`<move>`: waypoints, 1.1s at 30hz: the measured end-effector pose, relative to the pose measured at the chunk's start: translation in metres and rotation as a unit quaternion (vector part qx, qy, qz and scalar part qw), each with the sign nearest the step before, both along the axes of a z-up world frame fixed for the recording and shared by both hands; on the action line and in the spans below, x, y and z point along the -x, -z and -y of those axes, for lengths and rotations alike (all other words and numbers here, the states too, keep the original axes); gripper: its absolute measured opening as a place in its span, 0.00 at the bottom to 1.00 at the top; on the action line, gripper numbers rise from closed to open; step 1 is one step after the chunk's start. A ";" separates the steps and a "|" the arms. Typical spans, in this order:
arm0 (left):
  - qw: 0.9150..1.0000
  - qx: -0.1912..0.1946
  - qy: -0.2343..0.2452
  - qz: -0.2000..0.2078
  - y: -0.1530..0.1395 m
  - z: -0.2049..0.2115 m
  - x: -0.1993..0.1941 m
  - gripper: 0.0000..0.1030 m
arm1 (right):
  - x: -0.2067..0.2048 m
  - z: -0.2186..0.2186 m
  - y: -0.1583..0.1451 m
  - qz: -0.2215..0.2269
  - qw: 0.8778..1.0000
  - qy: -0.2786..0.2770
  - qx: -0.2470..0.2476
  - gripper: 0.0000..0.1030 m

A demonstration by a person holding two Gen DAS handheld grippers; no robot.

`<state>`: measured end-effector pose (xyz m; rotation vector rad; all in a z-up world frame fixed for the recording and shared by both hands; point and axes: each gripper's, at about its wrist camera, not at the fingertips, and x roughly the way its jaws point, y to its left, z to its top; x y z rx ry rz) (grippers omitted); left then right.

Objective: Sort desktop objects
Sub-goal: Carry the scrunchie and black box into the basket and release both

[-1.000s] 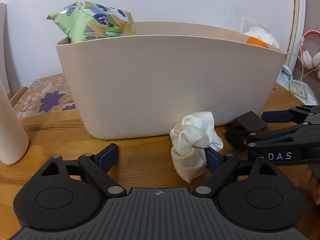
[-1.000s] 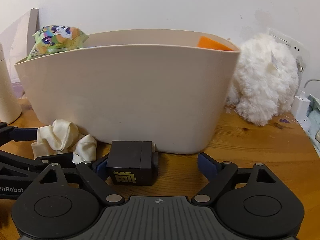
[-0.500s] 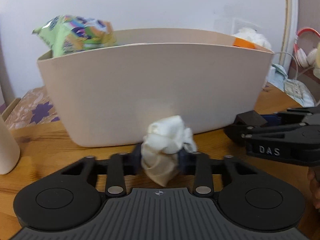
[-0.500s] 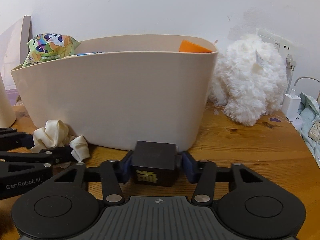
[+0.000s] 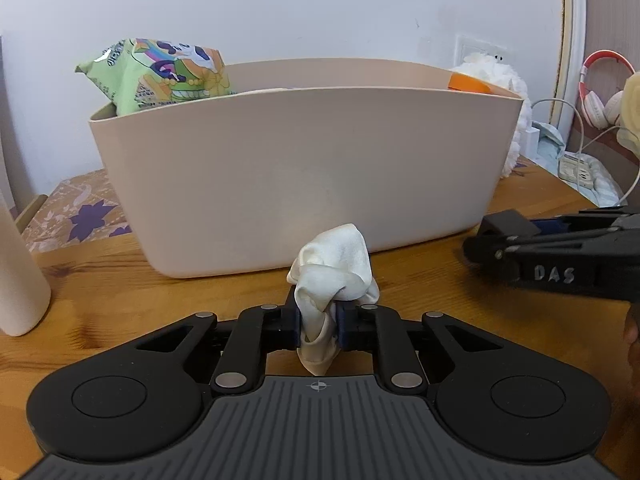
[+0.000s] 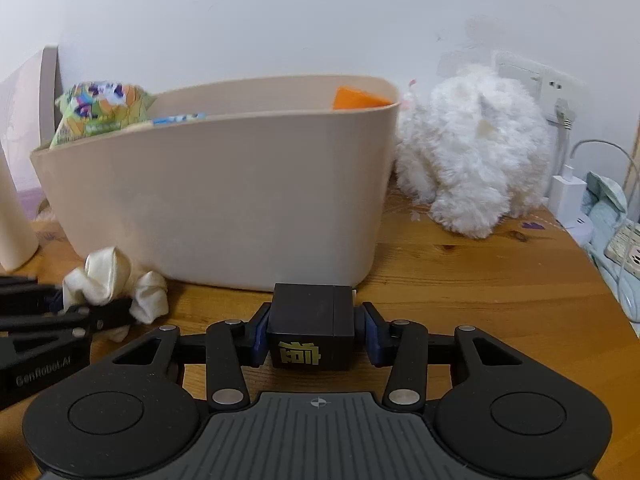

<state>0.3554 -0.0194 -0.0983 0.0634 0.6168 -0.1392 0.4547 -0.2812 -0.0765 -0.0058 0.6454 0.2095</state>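
My left gripper (image 5: 318,324) is shut on a crumpled white cloth (image 5: 332,276), just in front of the beige bin (image 5: 304,176). The cloth also shows in the right wrist view (image 6: 108,276), held by the left gripper (image 6: 96,312). My right gripper (image 6: 312,336) is shut on a black box with a gold character (image 6: 310,332), close to the bin's front wall (image 6: 224,200). In the left wrist view the right gripper (image 5: 500,240) holds the black box (image 5: 504,226) at the right. A green snack bag (image 5: 160,76) and an orange item (image 5: 468,82) sit in the bin.
A fluffy white plush toy (image 6: 472,160) stands right of the bin. A white bottle (image 5: 16,268) stands at the left. A charger (image 6: 568,196), a power strip (image 5: 576,168) and headphones (image 5: 600,96) lie at the right on the wooden table (image 6: 480,300).
Both grippers closed: the left on the white cloth, the right on the black box. Both views have pulled back a little from the bin.
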 end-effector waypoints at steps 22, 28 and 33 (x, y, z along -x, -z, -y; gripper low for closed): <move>0.992 -0.014 -0.096 0.085 -0.092 -0.041 0.056 0.15 | 0.057 0.051 -0.071 0.057 0.997 0.040 -0.024 0.41; 0.987 -0.030 -0.107 0.114 -0.129 -0.044 0.056 0.15 | 0.055 0.046 -0.118 0.099 0.994 0.035 -0.005 0.41; 0.983 -0.050 -0.109 0.138 -0.160 -0.044 0.048 0.15 | 0.047 0.039 -0.148 0.125 0.992 0.030 0.012 0.41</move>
